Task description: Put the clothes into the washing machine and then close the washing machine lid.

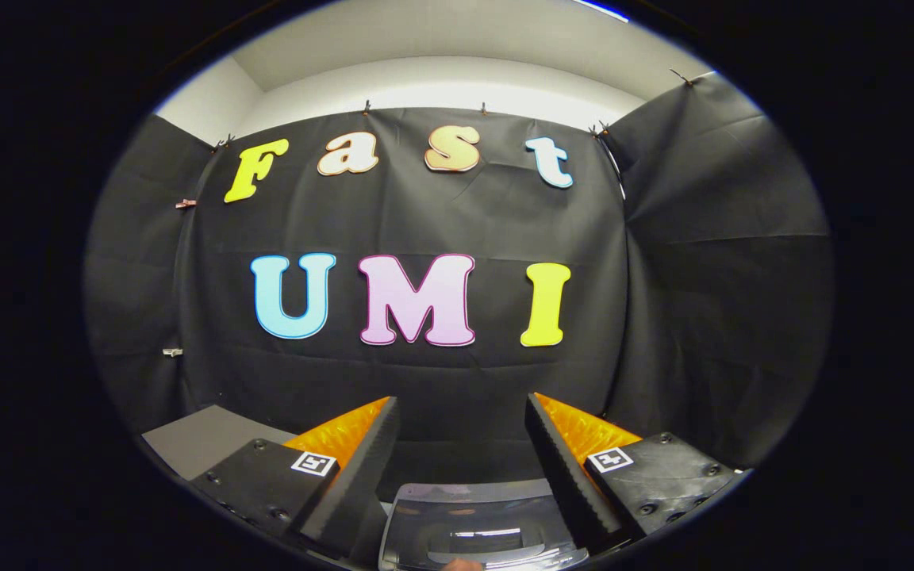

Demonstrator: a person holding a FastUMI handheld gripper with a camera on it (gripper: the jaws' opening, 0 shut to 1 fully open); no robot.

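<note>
While the gripper hangs released, the washing machine lid lies between its fingers

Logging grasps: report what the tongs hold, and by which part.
Nothing. The tongs are open, nothing between the fingers; the washing machine lid lies below them.

Black cloth wall, pale grey table corner, smoky translucent washing machine lid.

free gap between spread jaws
</note>
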